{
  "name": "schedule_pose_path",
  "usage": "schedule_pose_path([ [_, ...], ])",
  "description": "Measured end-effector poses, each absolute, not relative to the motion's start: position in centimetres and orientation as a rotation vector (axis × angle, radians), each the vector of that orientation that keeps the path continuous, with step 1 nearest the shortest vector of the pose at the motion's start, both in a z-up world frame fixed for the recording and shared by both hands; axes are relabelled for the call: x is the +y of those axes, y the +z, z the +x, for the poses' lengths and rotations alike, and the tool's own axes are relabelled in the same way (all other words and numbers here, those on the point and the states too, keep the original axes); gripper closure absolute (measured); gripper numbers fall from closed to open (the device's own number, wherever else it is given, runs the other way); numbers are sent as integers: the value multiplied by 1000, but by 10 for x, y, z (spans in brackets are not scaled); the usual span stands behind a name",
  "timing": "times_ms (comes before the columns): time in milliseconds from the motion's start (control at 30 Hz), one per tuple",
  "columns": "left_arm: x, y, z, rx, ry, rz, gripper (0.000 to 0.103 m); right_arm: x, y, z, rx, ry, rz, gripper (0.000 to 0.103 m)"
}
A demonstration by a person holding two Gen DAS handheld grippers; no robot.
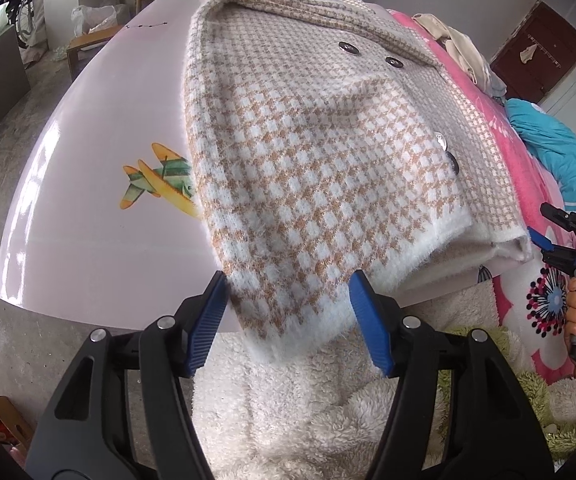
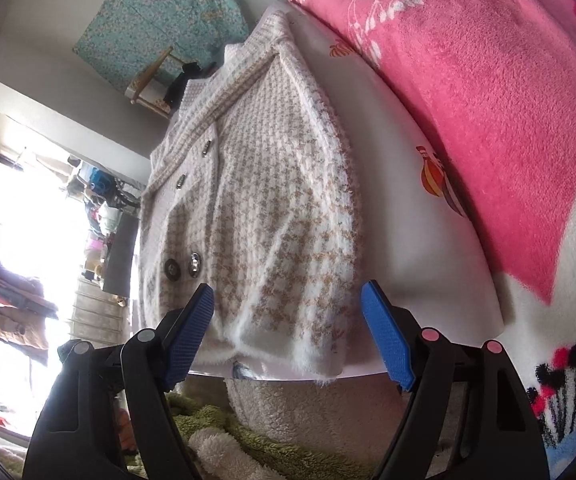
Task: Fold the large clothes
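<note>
Beige-and-white checked knit makes up the coat [image 1: 320,152], which lies folded on the pale pink counter [image 1: 88,208], its collar at the far end and its fuzzy white hem at the near edge. 1 corner of the hem hangs over the counter's near edge. 4 dark round buttons [image 1: 394,62] show on the coat's front, 2 near the collar and 2 nearer the hem. An airplane print [image 1: 156,184] on the counter sits just beside the coat's side, partly under it.

Nearest the hanging corner, the left hand-held gripper [image 1: 288,316] is released, its blue pads [image 1: 370,328] spread wide on either side of the hem without touching it. The right hand-held gripper [image 2: 288,332] is also released, its fingers apart in front of the hem edge, holding nothing.

Beside the coat, a pink blanket [image 2: 468,100] lies along the counter's far side. Below the coat's hem, a white fleece [image 1: 296,408] fills the space under the counter's edge.
</note>
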State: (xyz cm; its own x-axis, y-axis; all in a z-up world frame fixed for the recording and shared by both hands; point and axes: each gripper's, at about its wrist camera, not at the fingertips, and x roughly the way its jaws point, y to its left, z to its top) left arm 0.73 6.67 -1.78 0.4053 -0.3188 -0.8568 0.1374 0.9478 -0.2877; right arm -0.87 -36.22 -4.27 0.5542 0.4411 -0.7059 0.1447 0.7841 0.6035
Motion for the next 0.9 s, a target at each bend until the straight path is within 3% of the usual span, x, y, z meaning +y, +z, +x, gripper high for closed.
schedule_pose_path([
  [33,64,-17,7,1116,-283,-167,44,-360,-47,-7,1006,170,656,36],
  [300,57,-19,7,1113,-244,-125,50,-349,-60,-7,1032,152,664,57],
  [400,56,-19,6,1102,-224,-96,62,-347,-64,-7,1048,137,657,75],
  [467,52,-14,4,1077,-222,-40,83,-344,-62,-9,1056,122,621,87],
  [500,51,-11,3,1063,-228,-21,87,-342,-59,-9,1051,125,608,91],
  [567,53,0,1,1031,-240,-20,94,-341,-46,-12,1018,135,592,93],
  [700,69,32,-6,928,-248,-54,95,-349,-1,-24,890,143,554,94],
  [900,83,43,13,898,-269,-139,96,-347,-2,-4,918,147,539,94],
])
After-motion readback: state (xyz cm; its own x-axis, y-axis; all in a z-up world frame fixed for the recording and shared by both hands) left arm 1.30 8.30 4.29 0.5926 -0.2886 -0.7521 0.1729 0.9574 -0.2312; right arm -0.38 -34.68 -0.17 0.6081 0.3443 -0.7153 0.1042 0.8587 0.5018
